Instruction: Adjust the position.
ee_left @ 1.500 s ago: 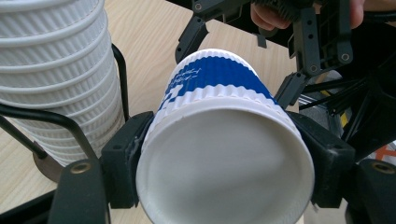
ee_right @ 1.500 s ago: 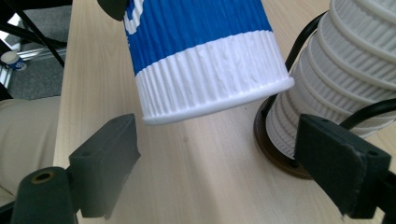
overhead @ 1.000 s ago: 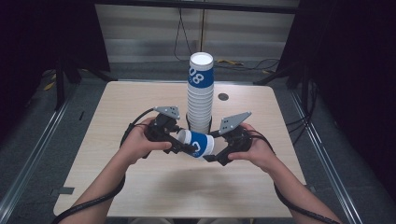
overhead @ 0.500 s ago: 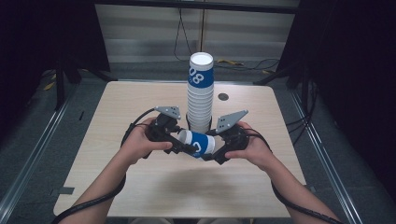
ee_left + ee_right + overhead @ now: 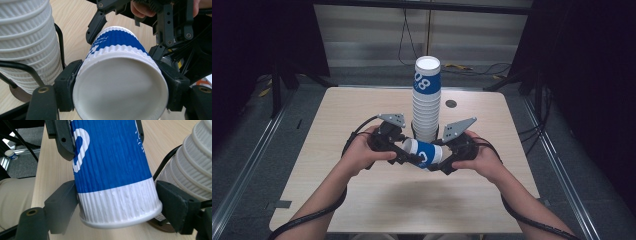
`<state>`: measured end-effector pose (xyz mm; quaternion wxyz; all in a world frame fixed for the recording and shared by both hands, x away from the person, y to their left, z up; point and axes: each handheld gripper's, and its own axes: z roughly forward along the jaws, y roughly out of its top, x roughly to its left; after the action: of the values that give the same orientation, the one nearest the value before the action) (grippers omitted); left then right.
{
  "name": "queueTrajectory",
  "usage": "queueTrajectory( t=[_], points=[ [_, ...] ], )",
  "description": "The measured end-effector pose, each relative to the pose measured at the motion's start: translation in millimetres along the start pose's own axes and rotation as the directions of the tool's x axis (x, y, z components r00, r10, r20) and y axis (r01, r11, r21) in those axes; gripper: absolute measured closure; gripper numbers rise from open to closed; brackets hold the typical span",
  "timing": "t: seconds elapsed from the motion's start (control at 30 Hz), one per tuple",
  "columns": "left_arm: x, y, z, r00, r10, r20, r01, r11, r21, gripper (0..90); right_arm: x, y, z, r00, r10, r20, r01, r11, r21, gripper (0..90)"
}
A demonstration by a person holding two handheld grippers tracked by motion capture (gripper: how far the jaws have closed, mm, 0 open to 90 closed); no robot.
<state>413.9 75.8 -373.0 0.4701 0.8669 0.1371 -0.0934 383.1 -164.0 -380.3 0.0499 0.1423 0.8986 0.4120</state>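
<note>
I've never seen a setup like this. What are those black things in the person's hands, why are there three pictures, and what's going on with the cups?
There is no robot here: a person holds a hand tool with two black jaws in each hand. The high view looks down on the wooden table from above. The other two pictures come from small cameras riding on each tool, looking along its jaws.

On the table stands a tall stack of paper cups on a stand. Between the tools, lifted off the table, lies one blue and white cup on its side. The left gripper clamps its closed bottom end. The right gripper has a jaw at each side of the rim end; how firmly it presses is hard to tell.
</note>
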Motion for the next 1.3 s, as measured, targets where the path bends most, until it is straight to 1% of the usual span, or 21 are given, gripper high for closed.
queueTrajectory(
  t=[0.23, 0.27, 0.4, 0.47, 0.57, 0.6, 0.63, 0.67, 0.7, 0.77, 0.87, 0.93, 0.97, 1.0, 1.03, 1.07, 1.1, 1.17, 1.2, 1.23, 1.3],
  points=[
    [-1.1, -0.6, 0.5, 0.9999, 0.010, -0.004, -0.010, 0.9999, 0.012, 28.5, 0.9, 0.3, -0.6, 1.0000, -0.004, -0.003, 0.005, 1.000, 0.021, 22.3],
    [-1.6, -1.3, 1.5, 1.0000, 0.005, -0.002, -0.005, 1.0000, 0.004, 28.5, 1.0, 0.5, -0.7, 1.0000, -0.009, -0.002, 0.009, 1.000, 0.024, 22.5],
    [-2.2, -1.7, 1.7, 0.9997, 0.020, -0.017, -0.020, 0.9995, 0.022, 27.8, 1.4, 0.9, -1.1, 0.9999, -0.013, -0.006, 0.014, 0.999, 0.035, 23.1],
    [-2.2, -1.8, 1.4, 0.9990, 0.033, -0.029, -0.032, 0.9987, 0.041, 25.9, 1.2, 0.9, -1.5, 0.9996, -0.027, 0.005, 0.026, 0.998, 0.058, 23.1],
    [-2.2, -2.6, 0.0, 0.9990, 0.026, -0.036, -0.024, 0.9985, 0.050, 24.7, 1.0, 0.2, -2.7, 0.9994, -0.032, 0.011, 0.030, 0.996, 0.087, 23.2],
    [-1.9, -2.6, -0.4, 0.9986, 0.036, -0.039, -0.034, 0.9980, 0.054, 24.4, 0.5, 0.0, -2.8, 0.9988, -0.046, 0.015, 0.045, 0.994, 0.099, 23.2],
    [-2.4, -2.9, -0.1, 0.9982, 0.036, -0.047, -0.034, 0.9979, 0.055, 24.4, 0.6, -0.1, -3.2, 0.9988, -0.047, 0.017, 0.045, 0.994, 0.104, 23.2],
    [-2.5, -2.8, -0.5, 0.9969, 0.057, -0.055, -0.053, 0.9958, 0.074, 24.3, 0.4, -0.1, -3.7, 0.9988, -0.046, 0.015, 0.044, 0.993, 0.110, 23.2],
    [-2.7, -2.7, -0.7, 0.9965, 0.062, -0.057, -0.057, 0.9948, 0.085, 24.3, 0.6, 0.4, -4.4, 0.9983, -0.054, 0.023, 0.050, 0.989, 0.136, 23.2],
    [-3.7, -2.4, 0.0, 0.9949, 0.077, -0.065, -0.070, 0.9920, 0.105, 24.2, 0.7, 1.2, -4.8, 0.9978, -0.063, 0.020, 0.059, 0.987, 0.152, 23.2],
    [-6.3, -1.3, 1.5, 0.9914, 0.103, -0.080, -0.091, 0.9855, 0.143, 24.1, 1.0, 3.5, -5.2, 0.9950, -0.095, 0.029, 0.088, 0.977, 0.193, 23.1],
    [-7.4, -0.3, 2.6, 0.9901, 0.115, -0.080, -0.102, 0.9833, 0.150, 24.1, 1.5, 4.7, -5.3, 0.9942, -0.103, 0.031, 0.094, 0.972, 0.214, 23.1],
    [-8.5, -0.3, 3.8, 0.9911, 0.110, -0.075, -0.099, 0.9845, 0.145, 24.1, 1.2, 5.0, -5.2, 0.9939, -0.107, 0.027, 0.098, 0.972, 0.215, 23.1],
    [-9.6, 0.1, 4.3, 0.9906, 0.111, -0.080, -0.097, 0.9830, 0.156, 24.0, 1.4, 5.6, -5.2, 0.9934, -0.111, 0.031, 0.101, 0.969, 0.225, 23.1],
    [-9.0, 0.8, 4.3, 0.9880, 0.131, -0.081, -0.116, 0.9780, 0.173, 24.1, 1.8, 5.9, -5.2, 0.9935, -0.110, 0.031, 0.100, 0.968, 0.230, 23.1],
    [-9.8, 0.6, 5.5, 0.9873, 0.131, -0.090, -0.114, 0.9772, 0.179, 24.1, 1.5, 6.1, -4.9, 0.9932, -0.114, 0.022, 0.106, 0.967, 0.231, 23.1],
    [-9.5, 1.0, 5.9, 0.9851, 0.146, -0.090, -0.127, 0.9721, 0.198, 24.1, 2.1, 6.5, -4.9, 0.9928, -0.116, 0.028, 0.106, 0.964, 0.244, 23.1],
    [-10.1, 1.8, 6.8, 0.9813, 0.164, -0.102, -0.138, 0.9658, 0.219, 24.1, 2.6, 7.1, -4.3, 0.9926, -0.119, 0.023, 0.109, 0.959, 0.260, 23.1],
    [-11.1, 1.7, 7.4, 0.9815, 0.160, -0.105, -0.134, 0.9661, 0.221, 24.1, 2.7, 7.6, -4.0, 0.9920, -0.124, 0.024, 0.113, 0.957, 0.268, 23.1],
    [-11.3, 2.4, 7.6, 0.9796, 0.172, -0.103, -0.144, 0.9615, 0.234, 24.1, 2.7, 8.1, -4.1, 0.9918, -0.126, 0.023, 0.115, 0.955, 0.272, 23.1],
    [-13.1, 3.1, 9.1, 0.9771, 0.179, -0.115, -0.146, 0.9574, 0.249, 24.1, 2.6, 9.0, -4.1, 0.9915, -0.128, 0.024, 0.116, 0.954, 0.278, 23.0]
  ],
)
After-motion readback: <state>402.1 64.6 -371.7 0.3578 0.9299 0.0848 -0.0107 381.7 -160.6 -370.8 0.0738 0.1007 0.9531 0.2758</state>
